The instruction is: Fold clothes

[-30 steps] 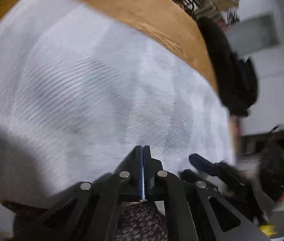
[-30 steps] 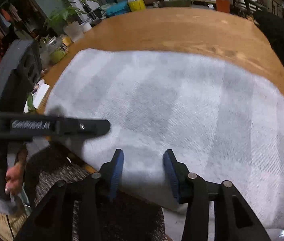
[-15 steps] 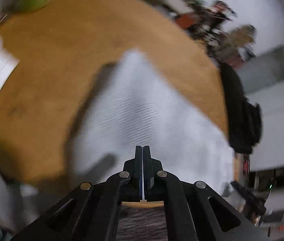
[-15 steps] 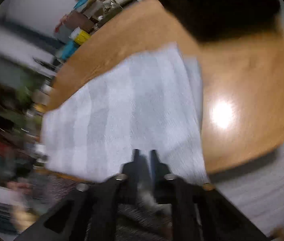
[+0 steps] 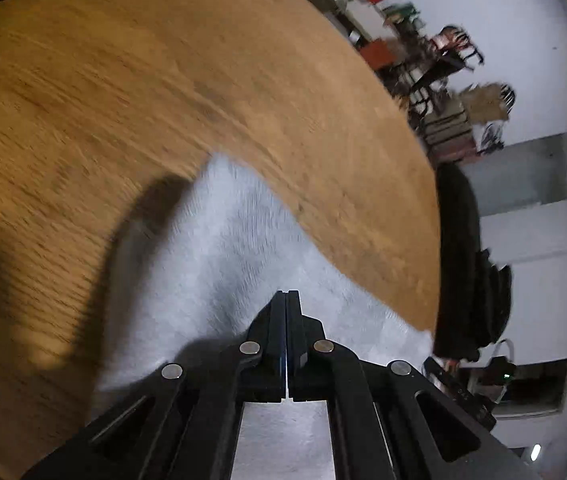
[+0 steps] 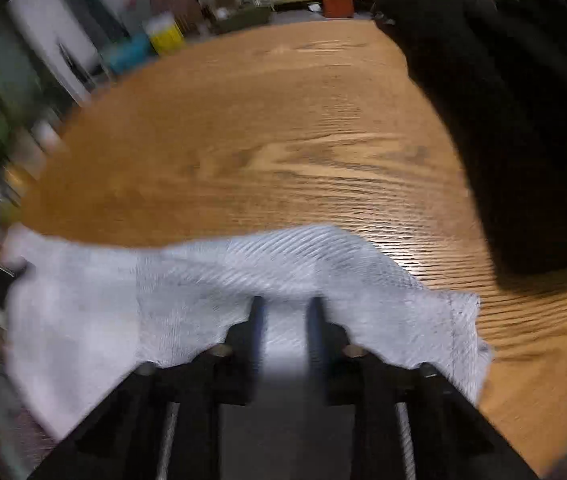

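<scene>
Wooden table (image 6: 283,128): white cloth (image 6: 211,280) bunched against right hand-held gripper (image 6: 285,320).

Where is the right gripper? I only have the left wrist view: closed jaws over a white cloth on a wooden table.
Observer: The right gripper is at the white cloth too, and cloth fills the space between its jaws.
Operator: Does the cloth lie flat there?
Observer: No, it rises in a ribbed hump just beyond the jaws.
Operator: Can you see any edge of it?
Observer: Yes, a stitched hem runs down its right end, which lies on the wooden table.
</scene>
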`<state>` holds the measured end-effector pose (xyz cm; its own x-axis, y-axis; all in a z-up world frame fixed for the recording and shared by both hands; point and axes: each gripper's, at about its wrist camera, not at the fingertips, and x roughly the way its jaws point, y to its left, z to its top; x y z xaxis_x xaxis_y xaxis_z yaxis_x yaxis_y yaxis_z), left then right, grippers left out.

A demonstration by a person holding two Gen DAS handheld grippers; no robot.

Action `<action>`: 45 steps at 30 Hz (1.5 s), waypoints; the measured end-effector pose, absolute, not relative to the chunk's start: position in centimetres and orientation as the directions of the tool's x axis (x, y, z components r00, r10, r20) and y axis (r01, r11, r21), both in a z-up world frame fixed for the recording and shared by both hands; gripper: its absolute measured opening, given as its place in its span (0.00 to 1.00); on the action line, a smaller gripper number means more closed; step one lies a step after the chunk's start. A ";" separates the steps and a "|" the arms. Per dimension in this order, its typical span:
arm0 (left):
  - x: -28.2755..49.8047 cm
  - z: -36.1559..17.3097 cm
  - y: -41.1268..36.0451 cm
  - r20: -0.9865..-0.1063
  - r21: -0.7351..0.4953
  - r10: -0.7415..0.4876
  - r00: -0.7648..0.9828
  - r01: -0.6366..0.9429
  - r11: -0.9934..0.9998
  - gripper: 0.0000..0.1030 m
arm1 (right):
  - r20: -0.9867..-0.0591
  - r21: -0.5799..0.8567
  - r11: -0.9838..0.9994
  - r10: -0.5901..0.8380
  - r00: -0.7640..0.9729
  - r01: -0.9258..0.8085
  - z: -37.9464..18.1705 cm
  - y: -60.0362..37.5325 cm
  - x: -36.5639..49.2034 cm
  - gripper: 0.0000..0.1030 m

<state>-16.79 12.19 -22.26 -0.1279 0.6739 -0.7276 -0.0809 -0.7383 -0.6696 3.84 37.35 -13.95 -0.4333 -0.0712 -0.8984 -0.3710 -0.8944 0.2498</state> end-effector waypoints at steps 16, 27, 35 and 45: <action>-10.2 -21.3 15.6 -0.805 -0.578 0.593 -0.002 -0.222 -0.785 0.03 | -0.913 0.227 -0.905 -0.069 -0.402 -0.360 -12.3 36.3 12.6 0.12; 1.9 -12.5 28.7 -0.863 -0.327 0.476 -0.170 -0.531 -0.782 0.28 | -0.862 0.157 -0.833 0.146 -0.485 -0.530 -8.3 34.9 23.1 0.69; 14.2 -8.4 36.1 -0.721 -0.051 0.513 -0.465 -0.703 -0.709 0.76 | -0.868 0.299 -0.743 0.049 -0.494 -0.599 -11.2 34.5 25.7 0.69; 17.9 -11.2 37.2 -0.778 0.144 0.392 -0.491 -0.746 -0.651 0.76 | -0.816 0.509 -0.601 -0.110 -0.567 -0.616 -14.1 36.7 25.3 0.70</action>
